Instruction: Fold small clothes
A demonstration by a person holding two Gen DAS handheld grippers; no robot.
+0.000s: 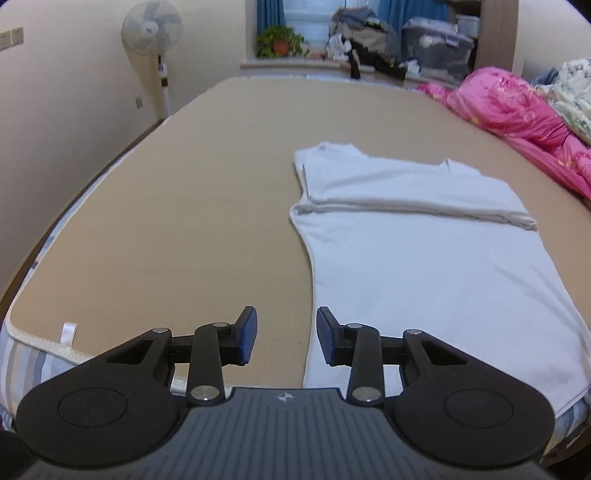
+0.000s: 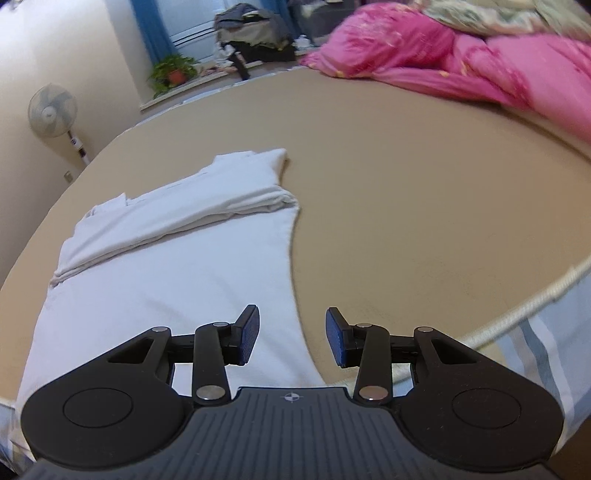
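Note:
A white garment (image 1: 424,251) lies flat on the tan mat, its far part folded over into a thick band across the middle. It also shows in the right wrist view (image 2: 166,266). My left gripper (image 1: 286,336) is open and empty, hovering over the garment's near left edge. My right gripper (image 2: 291,338) is open and empty, hovering over the garment's near right edge.
The tan mat (image 1: 184,206) covers the bed. A pink quilt (image 2: 480,59) is heaped at the far right. A standing fan (image 1: 152,33), a potted plant (image 1: 280,42) and piled clothes (image 1: 365,33) are by the window. The bed edge (image 2: 517,306) is near right.

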